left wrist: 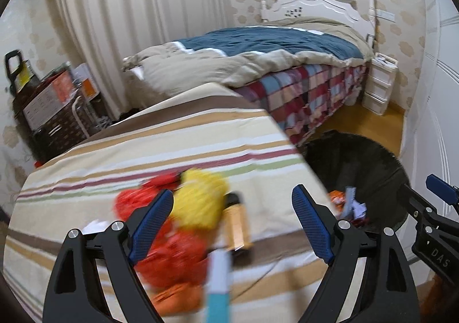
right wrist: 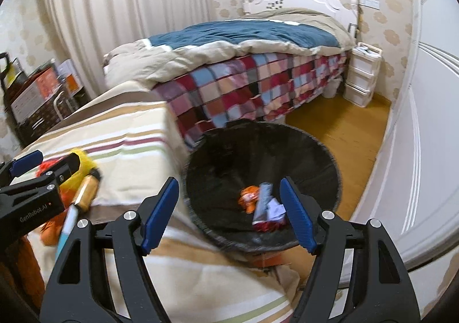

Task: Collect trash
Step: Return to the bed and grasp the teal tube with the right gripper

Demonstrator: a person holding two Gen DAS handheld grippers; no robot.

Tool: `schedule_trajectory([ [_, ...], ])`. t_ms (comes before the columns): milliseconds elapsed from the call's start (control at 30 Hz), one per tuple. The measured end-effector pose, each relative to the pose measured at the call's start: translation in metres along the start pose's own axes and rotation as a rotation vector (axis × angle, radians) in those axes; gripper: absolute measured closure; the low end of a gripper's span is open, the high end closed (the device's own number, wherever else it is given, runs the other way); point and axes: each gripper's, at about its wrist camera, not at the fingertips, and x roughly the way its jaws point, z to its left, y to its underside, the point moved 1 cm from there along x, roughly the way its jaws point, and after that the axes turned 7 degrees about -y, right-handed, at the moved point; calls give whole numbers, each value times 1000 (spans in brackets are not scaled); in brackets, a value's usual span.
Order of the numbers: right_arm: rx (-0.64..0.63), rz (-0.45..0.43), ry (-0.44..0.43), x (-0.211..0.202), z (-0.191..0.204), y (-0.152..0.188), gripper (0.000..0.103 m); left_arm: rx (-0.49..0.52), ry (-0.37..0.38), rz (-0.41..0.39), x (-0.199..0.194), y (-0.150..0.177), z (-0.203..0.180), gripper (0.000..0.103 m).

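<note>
Trash lies in a blurred heap on the striped bedcover (left wrist: 143,150): a yellow wrapper (left wrist: 200,202), red wrappers (left wrist: 172,254), an amber bottle (left wrist: 236,225) and a white-and-teal tube (left wrist: 219,280). My left gripper (left wrist: 232,225) hangs open above this heap with nothing between its blue pads. A black round bin (right wrist: 315,162) stands on the floor beside the bed and holds several wrappers (right wrist: 264,205). My right gripper (right wrist: 229,214) is open over the bin's near rim, empty. The left gripper (right wrist: 43,162) shows at the left edge of the right wrist view.
A second bed with a blue-and-beige duvet (left wrist: 258,44) and a checked skirt (right wrist: 243,90) stands behind. A white drawer unit (left wrist: 378,84) sits by its headboard. Boxes on a dark rack (left wrist: 54,104) fill the left corner. White wardrobe doors (right wrist: 424,150) line the right.
</note>
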Motion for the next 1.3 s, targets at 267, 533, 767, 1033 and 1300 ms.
schedule_trajectory([
  [267,-67,38,-105,-9,62,23,32,-55,-64,34,-17,42,64,19],
  [533,-176,119,-206,4,131,45,32,-100,-172,68,-20,77,120,19],
  [767,-251,193,-235,23,175,58,40,-144,-209,99,-13,93,149,19],
  [1033,-253,250,-208,40,184,60,53,-156,-183,111,-11,100,149,19],
  [1300,-262,266,-219,35,177,64,84,-149,-141,121,-11,104,139,19],
])
